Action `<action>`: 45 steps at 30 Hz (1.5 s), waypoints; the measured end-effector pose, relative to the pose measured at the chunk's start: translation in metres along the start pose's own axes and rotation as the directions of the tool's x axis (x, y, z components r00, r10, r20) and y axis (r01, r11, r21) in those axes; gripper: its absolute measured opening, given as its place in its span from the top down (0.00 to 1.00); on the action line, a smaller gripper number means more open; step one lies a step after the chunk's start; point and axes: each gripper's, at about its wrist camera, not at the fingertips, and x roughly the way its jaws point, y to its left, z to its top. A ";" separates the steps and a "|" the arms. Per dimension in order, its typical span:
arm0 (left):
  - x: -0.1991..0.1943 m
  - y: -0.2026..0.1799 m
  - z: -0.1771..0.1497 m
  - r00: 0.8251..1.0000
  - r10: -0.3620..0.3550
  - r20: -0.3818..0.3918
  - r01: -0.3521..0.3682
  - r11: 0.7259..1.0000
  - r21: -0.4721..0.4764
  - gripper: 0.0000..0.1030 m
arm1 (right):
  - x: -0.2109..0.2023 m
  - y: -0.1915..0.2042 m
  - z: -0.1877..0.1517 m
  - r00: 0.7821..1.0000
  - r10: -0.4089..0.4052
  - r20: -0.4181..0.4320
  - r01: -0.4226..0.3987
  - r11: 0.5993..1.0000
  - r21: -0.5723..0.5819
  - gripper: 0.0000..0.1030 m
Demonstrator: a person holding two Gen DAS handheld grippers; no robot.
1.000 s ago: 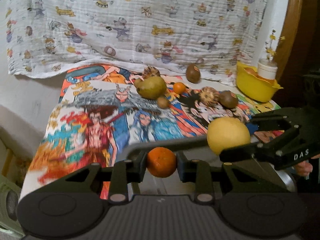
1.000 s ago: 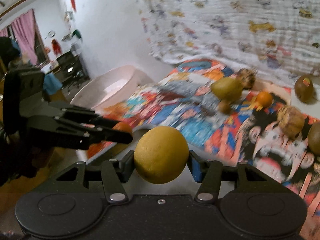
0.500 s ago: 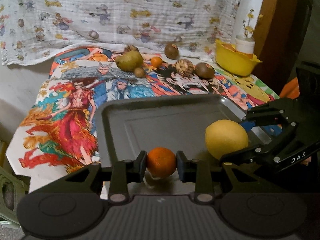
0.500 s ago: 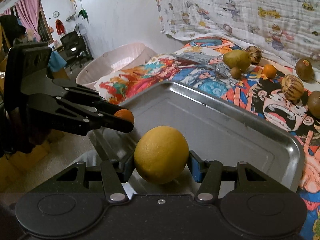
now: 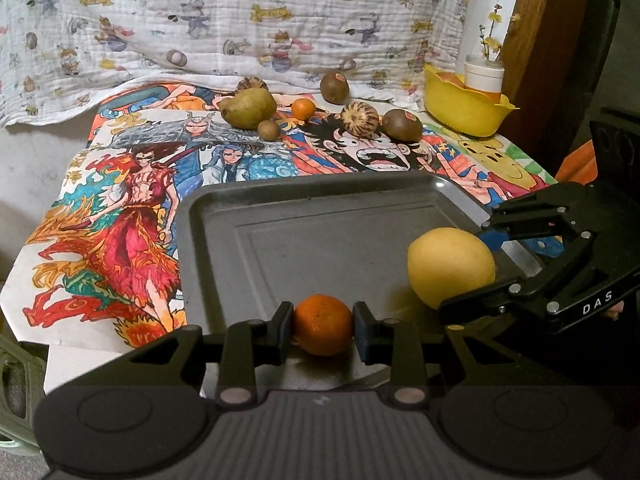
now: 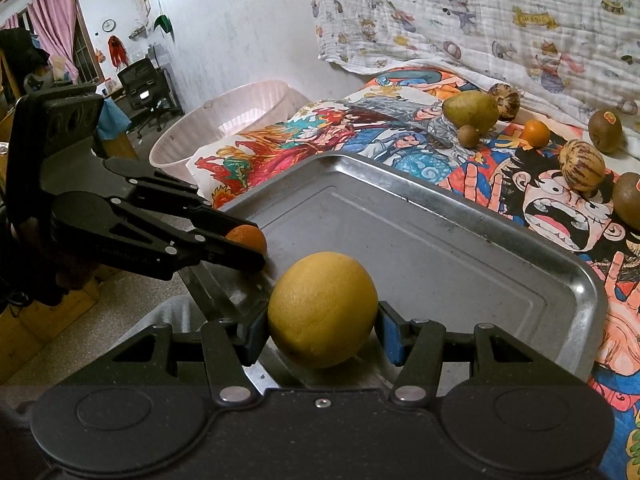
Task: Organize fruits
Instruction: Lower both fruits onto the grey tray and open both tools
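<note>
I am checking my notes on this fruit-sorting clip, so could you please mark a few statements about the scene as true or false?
1. The left claw grips a small orange fruit. True.
2. The right claw is empty. False: it is shut on a large yellow fruit.
3. Several fruits already lie loose in the metal tray. False: the only fruits over the tray are the two held in the claws.
4. A green pear lies on the cartoon-print cloth beyond the tray. True.
5. The yellow bowl stands inside the tray. False: it stands on the table's far right corner, apart from the tray.
</note>
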 end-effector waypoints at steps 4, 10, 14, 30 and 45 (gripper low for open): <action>0.000 0.001 0.001 1.000 -0.008 0.001 0.008 1.000 -0.015 0.66 | 0.001 -0.001 0.000 1.000 0.002 0.001 -0.002 1.000 0.008 0.43; 0.001 0.003 0.002 1.000 -0.012 0.002 0.012 1.000 -0.028 0.66 | -0.001 -0.003 0.000 1.000 -0.014 0.012 0.014 1.000 0.007 0.40; 0.001 0.002 0.002 1.000 -0.011 0.001 0.011 1.000 -0.029 0.65 | -0.001 -0.007 0.000 1.000 -0.021 0.009 0.021 1.000 0.022 0.39; -0.003 0.001 0.006 1.000 0.003 0.022 -0.003 1.000 -0.026 0.44 | -0.005 -0.009 0.002 0.999 -0.028 0.030 0.028 0.999 0.019 0.26; -0.011 0.019 0.028 0.993 0.058 0.099 -0.048 0.994 -0.101 0.07 | -0.020 -0.025 0.003 0.993 -0.067 0.100 0.062 0.997 0.052 0.08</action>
